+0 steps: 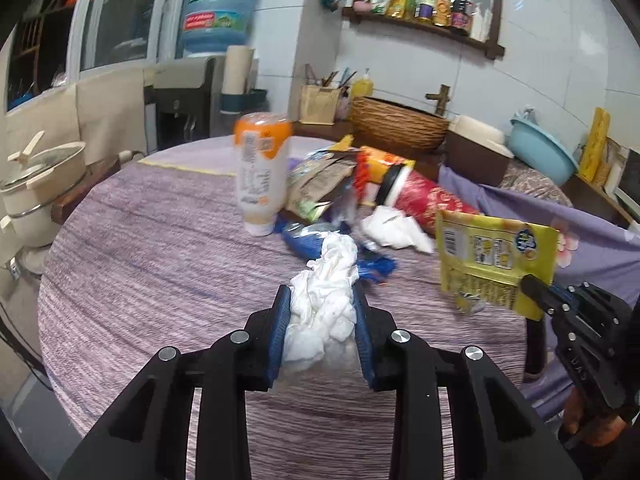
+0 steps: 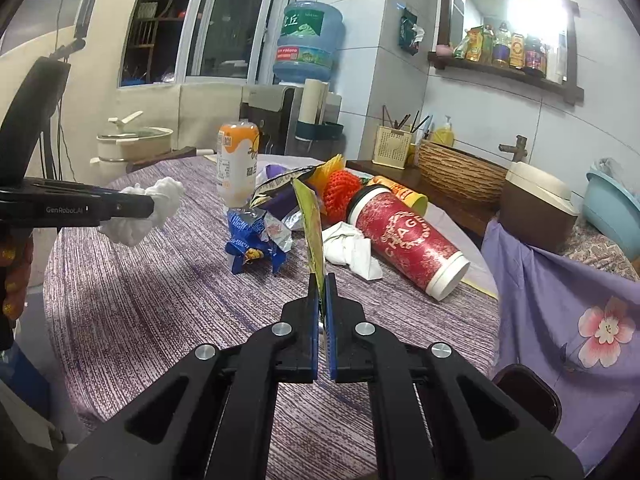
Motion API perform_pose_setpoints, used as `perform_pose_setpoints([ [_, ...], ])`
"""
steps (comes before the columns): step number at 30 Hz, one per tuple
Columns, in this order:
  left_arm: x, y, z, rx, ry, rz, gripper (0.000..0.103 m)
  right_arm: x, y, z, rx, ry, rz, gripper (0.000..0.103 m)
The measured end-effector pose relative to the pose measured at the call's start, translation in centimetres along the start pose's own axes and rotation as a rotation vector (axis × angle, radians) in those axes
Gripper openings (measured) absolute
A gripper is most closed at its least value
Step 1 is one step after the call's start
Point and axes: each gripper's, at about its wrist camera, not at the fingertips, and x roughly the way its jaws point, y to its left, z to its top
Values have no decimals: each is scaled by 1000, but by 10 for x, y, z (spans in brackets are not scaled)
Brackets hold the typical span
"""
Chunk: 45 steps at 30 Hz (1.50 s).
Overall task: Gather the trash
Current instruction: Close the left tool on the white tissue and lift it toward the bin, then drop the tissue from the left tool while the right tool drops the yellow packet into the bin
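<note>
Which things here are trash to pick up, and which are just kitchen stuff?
Trash:
crumpled tissue in the left hand-held gripper
yellow wrapper in the right hand-held gripper
red cup
blue wrapper
second tissue

Just kitchen stuff:
water jug
woven basket
pot

Indoor light is moderate, with white glare blowing out the mirror (image 2: 532,4) in the right wrist view, motion blur smearing the trash pile (image 1: 332,184) in the left wrist view, and fisheye bending plus dark vignetted corners in both.
</note>
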Motion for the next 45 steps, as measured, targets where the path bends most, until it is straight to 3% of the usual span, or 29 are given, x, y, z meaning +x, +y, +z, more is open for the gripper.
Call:
perform_pose_setpoints([
  [7, 14, -64, 7, 85, -14, -136, 31, -28, -43, -9, 84, -24, -77, 3],
  [18, 54, -165, 13, 191, 27, -372, 31, -60, -149, -57, 248, 24, -336, 3],
  [24, 82, -218, 4, 246, 81, -471, 31, -40, -214, -112, 371, 140, -440, 3],
  [29, 101, -257, -8, 289, 130, -511, 31, -9, -257, -170, 516, 256, -442, 4],
  [34, 121, -290, -27, 352, 183, -525, 31, 11, -271, -205, 605, 304, -448, 5],
  [35, 125, -295, -30, 357, 194, -525, 31, 14, -273, -208, 614, 311, -452, 11],
  [37, 134, -301, -36, 363, 220, -526, 31, 15, -274, -215, 629, 318, -461, 32],
  [38, 140, -305, -42, 367, 239, -525, 31, 13, -274, -217, 633, 312, -482, 55],
  [39, 145, -308, -45, 371, 252, -523, 31, 10, -274, -218, 632, 299, -495, 71],
  [45, 171, -324, -61, 381, 327, -524, 31, -20, -281, -218, 627, 266, -560, 72],
])
